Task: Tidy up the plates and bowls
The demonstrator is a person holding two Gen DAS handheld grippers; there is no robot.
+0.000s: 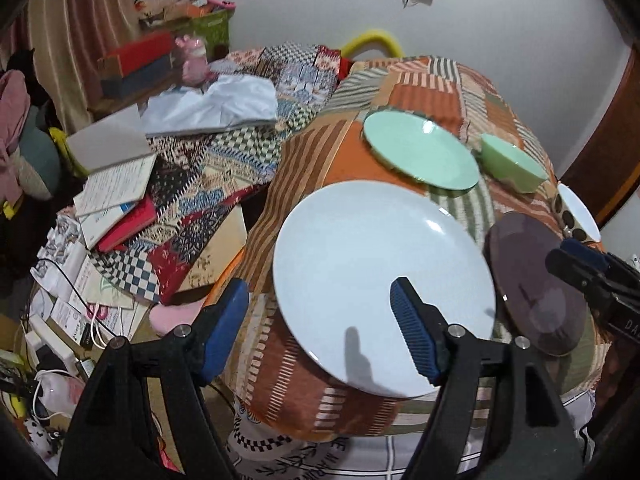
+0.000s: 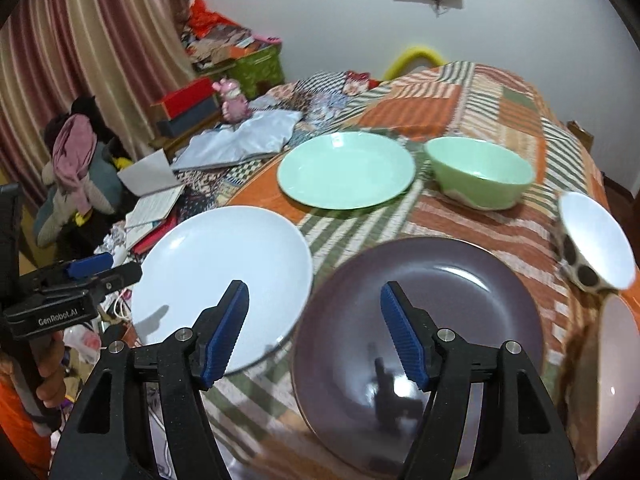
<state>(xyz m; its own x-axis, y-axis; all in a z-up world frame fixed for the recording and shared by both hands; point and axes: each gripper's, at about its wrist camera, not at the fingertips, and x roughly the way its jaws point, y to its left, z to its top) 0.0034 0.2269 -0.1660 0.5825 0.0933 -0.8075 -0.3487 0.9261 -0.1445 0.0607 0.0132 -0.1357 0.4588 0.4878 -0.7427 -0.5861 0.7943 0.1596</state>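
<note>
Glossy, round plates — pale blue plate [image 1: 380, 288], purple plate [image 2: 420, 320].

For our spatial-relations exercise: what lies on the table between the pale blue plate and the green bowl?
The mint green plate lies between the pale blue plate and the green bowl, with striped tablecloth around it; the right wrist view shows this best.

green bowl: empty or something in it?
Empty. The right wrist view looks into the green bowl: only its bare, pale interior shows. It stands upright beside the green plate.
</note>
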